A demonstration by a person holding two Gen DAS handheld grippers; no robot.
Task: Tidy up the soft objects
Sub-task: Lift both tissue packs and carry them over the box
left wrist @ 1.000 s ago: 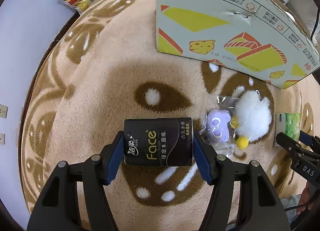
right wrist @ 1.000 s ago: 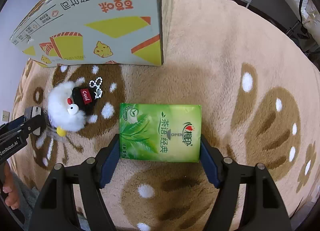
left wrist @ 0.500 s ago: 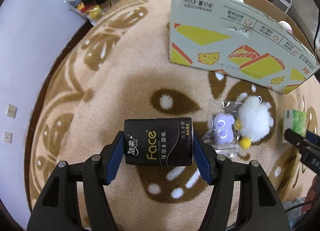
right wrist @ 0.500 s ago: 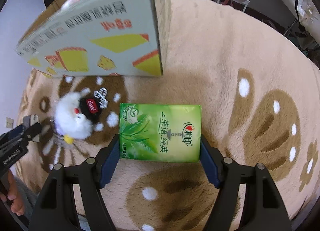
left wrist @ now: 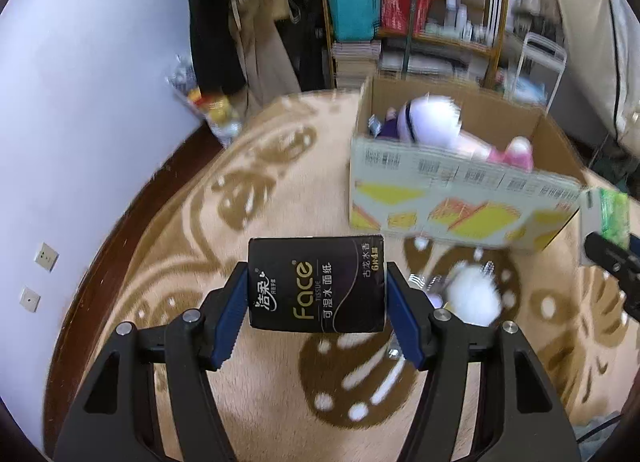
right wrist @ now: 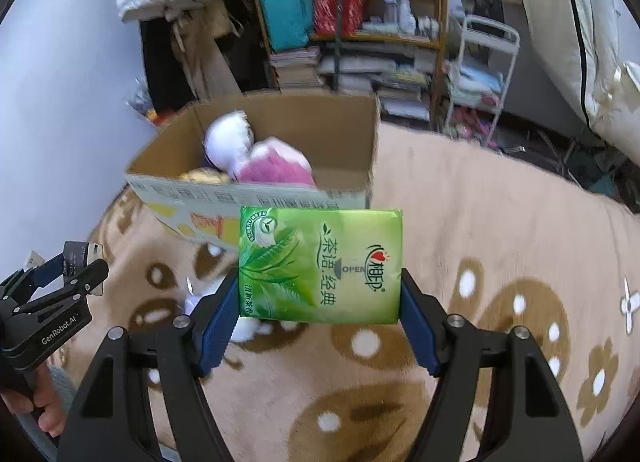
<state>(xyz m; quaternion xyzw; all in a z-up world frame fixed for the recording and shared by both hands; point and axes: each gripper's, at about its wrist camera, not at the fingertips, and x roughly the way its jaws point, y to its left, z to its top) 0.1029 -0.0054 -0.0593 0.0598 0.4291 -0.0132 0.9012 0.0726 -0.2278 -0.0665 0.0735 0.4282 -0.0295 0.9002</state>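
My left gripper [left wrist: 316,294] is shut on a black tissue pack [left wrist: 316,282], held in the air above the beige carpet [left wrist: 260,382]. My right gripper [right wrist: 320,282] is shut on a green tissue pack [right wrist: 320,266], also lifted. An open cardboard box [left wrist: 460,198] stands beyond both, with a white and pink plush toy [right wrist: 260,158] inside. A white fluffy plush [left wrist: 474,298] lies on the carpet just before the box, half hidden behind the left gripper's right finger. At the right edge of the left wrist view the green tissue pack [left wrist: 608,218] shows. The left gripper [right wrist: 80,266] appears at the left of the right wrist view.
A wooden shelf [right wrist: 360,22] crowded with books and bags stands behind the box. A white metal rack [right wrist: 484,74] is to its right. A pale wall [left wrist: 80,102] with sockets borders the carpet on the left, with a bag of small items [left wrist: 208,110] at its foot.
Both grippers have risen with their packs and tilted upward. The box's open top, its plush toys and the shelf behind have come into view. The carpet toys have slid lower in frame.
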